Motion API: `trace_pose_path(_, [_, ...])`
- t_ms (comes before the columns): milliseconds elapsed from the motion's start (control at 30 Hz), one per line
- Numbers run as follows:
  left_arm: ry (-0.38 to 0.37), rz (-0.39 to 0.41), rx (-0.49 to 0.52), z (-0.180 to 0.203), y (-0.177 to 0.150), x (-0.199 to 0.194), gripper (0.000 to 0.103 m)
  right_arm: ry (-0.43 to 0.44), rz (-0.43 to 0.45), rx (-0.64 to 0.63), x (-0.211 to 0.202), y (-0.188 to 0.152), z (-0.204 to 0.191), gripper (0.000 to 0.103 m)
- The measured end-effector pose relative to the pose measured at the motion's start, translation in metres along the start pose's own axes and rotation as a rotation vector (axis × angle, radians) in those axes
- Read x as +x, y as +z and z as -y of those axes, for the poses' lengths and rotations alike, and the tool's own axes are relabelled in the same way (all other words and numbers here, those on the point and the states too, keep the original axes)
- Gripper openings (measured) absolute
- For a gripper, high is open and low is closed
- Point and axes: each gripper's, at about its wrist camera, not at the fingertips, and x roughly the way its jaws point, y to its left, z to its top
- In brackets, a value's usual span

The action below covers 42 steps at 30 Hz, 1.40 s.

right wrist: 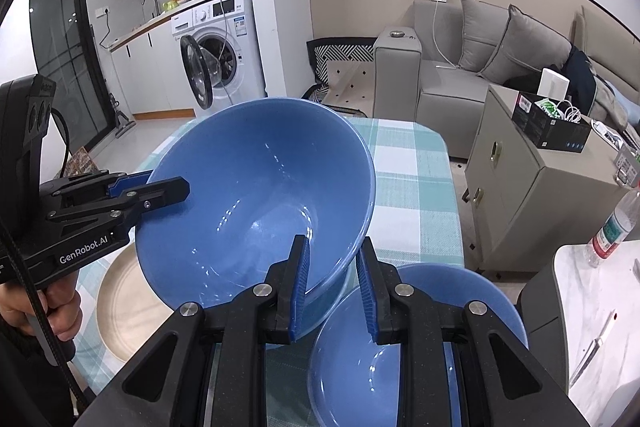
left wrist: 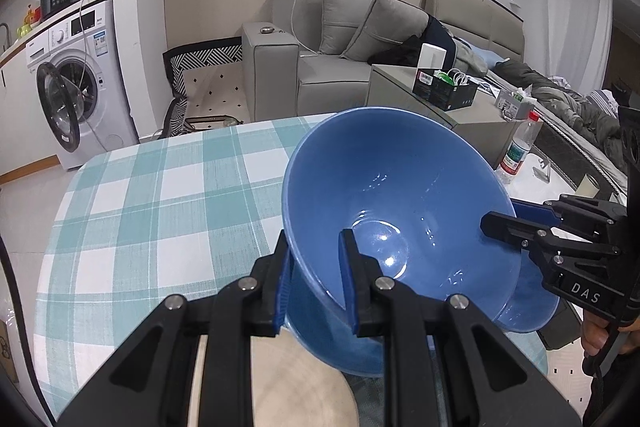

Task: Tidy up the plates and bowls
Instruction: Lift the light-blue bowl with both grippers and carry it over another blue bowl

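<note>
Both tongs, left (left wrist: 314, 267) and right (right wrist: 334, 285), pinch opposite rims of the big blue bowl (left wrist: 392, 203), carried tilted over the checked tabletop (left wrist: 160, 211). I'd level it, then nest it into the second blue bowl (right wrist: 420, 347) near the tabletop's right edge.

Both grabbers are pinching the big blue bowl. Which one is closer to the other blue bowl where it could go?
The right gripper, I think. It pinches the big blue bowl's rim right above the second blue bowl. The left gripper holds the opposite rim, over the beige plate.
</note>
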Motion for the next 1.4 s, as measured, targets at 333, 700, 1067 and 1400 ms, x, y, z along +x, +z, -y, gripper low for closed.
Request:
trace_pose_path(333, [-0.001,-0.031,-0.020,-0.008,-0.014,0.012,0.020,-0.007,-0.042,-0.013,0.019,-0.005,-0.004,0.024])
trace_pose_path(700, [-0.001,-0.058,-0.030,-0.013,-0.025,0.024,0.020,-0.011,-0.071,-0.023,0.031,-0.014,-0.008,0.024])
trace_pose_path(1067, [0.020,-0.075,-0.020,-0.013,-0.031,0.030,0.020,-0.021,-0.092,-0.036,0.039,-0.021,-0.014,0.024])
trace_pose_path(1400, [0.048,-0.091,0.010,-0.009,-0.036,0.035,0.020,-0.030,-0.108,-0.037,0.042,-0.023,-0.015,0.024])
